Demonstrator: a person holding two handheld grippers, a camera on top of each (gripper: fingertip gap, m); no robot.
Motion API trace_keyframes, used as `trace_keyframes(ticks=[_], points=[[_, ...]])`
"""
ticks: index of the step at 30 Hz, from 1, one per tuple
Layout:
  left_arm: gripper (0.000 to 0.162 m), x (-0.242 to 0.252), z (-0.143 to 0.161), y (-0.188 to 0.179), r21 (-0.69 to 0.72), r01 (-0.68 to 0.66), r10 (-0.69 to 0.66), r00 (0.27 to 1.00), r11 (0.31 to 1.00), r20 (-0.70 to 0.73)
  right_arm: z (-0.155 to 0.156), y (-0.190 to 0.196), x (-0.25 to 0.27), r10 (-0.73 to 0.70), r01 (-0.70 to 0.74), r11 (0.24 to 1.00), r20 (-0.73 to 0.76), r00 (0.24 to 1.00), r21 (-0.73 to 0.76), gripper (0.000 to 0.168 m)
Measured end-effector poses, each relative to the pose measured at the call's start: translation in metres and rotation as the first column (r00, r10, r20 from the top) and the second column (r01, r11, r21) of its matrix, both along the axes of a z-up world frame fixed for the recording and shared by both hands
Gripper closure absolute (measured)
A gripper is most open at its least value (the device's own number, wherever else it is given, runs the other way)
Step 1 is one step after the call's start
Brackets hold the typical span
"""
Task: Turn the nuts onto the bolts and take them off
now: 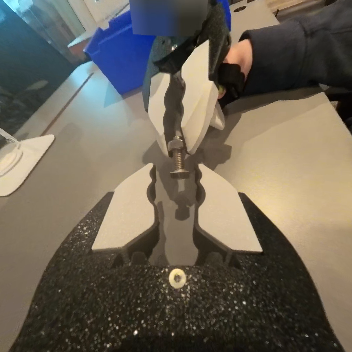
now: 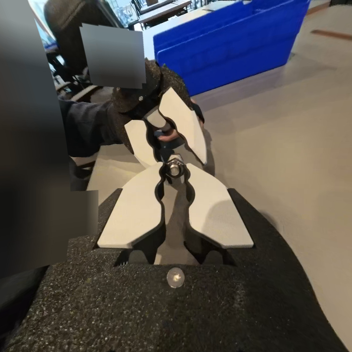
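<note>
A steel bolt (image 1: 178, 162) with a hex nut (image 1: 175, 145) threaded near its end hangs above the grey table (image 1: 276, 181). My right gripper (image 1: 179, 151) comes in from above and is shut on the nut; in the right wrist view the nut (image 2: 174, 168) sits clamped between its tips (image 2: 174, 169). My left gripper (image 1: 176, 167) is open. Its white fingers (image 1: 131, 200) stand on either side of the bolt head (image 1: 179, 174) without touching it. In the right wrist view the left gripper (image 2: 181, 161) shows splayed behind the nut.
A blue bin (image 1: 118, 62) stands at the back of the table, also in the right wrist view (image 2: 228, 53). A white flat base with a clear vessel (image 1: 22, 162) lies at the left. A person's hand (image 1: 240, 57) holds the right gripper. The grippers are tip to tip, or close to it.
</note>
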State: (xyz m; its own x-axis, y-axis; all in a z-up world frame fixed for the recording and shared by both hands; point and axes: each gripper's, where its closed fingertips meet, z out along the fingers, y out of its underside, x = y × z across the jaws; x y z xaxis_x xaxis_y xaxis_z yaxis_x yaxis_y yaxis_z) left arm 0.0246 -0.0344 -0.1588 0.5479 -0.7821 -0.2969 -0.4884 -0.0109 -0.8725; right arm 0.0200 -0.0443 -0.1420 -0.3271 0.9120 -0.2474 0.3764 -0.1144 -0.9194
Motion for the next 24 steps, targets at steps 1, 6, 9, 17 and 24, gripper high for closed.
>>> trace_keyframes(ticks=[1,6,9,17,24], points=[[0.125,0.000,-0.001,0.001,-0.014,-0.004,0.004,1.000,1.000,0.001,0.000,0.001,0.000,-0.007,0.007,0.999,-0.007,1.000,0.034,0.150],[0.145,0.000,-0.004,0.001,0.009,-0.009,0.010,0.999,1.000,-0.036,0.000,0.001,-0.002,-0.028,0.032,0.984,-0.027,0.999,0.177,0.150],[0.145,-0.001,-0.005,0.003,0.031,-0.021,0.023,0.998,0.999,-0.055,-0.001,0.001,-0.002,-0.040,0.046,0.971,-0.028,0.999,0.234,0.150],[0.145,-0.007,0.005,0.014,0.095,-0.114,0.118,0.992,0.989,-0.038,0.011,0.011,-0.007,-0.132,0.163,0.938,-0.119,0.984,0.306,0.150],[0.145,-0.018,0.038,0.030,0.143,-0.298,0.263,0.939,0.944,0.222,0.050,0.034,-0.011,-0.340,0.383,0.922,-0.349,0.873,0.061,0.141]])
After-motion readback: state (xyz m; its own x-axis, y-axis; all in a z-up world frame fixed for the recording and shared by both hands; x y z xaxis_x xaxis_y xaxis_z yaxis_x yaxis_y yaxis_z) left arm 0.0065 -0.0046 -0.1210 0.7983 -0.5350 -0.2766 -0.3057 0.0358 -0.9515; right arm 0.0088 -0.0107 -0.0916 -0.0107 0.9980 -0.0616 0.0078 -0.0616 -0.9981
